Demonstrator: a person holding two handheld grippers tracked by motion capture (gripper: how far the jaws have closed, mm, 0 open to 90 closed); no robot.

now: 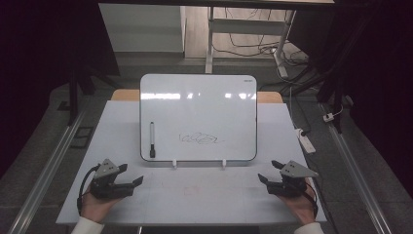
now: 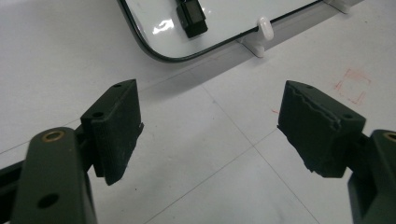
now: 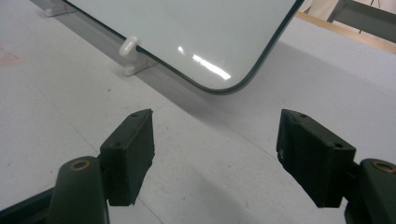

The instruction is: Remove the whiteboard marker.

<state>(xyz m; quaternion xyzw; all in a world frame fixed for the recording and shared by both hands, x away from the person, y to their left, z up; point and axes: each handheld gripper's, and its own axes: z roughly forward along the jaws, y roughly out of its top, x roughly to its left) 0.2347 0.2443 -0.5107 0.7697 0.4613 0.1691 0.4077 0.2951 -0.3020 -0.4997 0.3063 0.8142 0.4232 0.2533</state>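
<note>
Two grippers are resting low on the white table (image 1: 204,195), the left gripper (image 1: 130,178) and the right gripper (image 1: 267,174) both holding their ribbed black fingers (image 2: 116,126) wide apart around nothing. Beyond them, a glossy round-cornered whiteboard (image 1: 204,112) is leaning in small white plastic clips (image 1: 174,164), a scribble marking it, and a black marker (image 1: 152,139) is sitting against its left side. A clumsy reach is likely risking tipping the slick board or knocking the marker loose.

Marker (image 2: 192,18) cut off by top edge; whiteboard (image 1: 198,117) scribble illegible.
</note>
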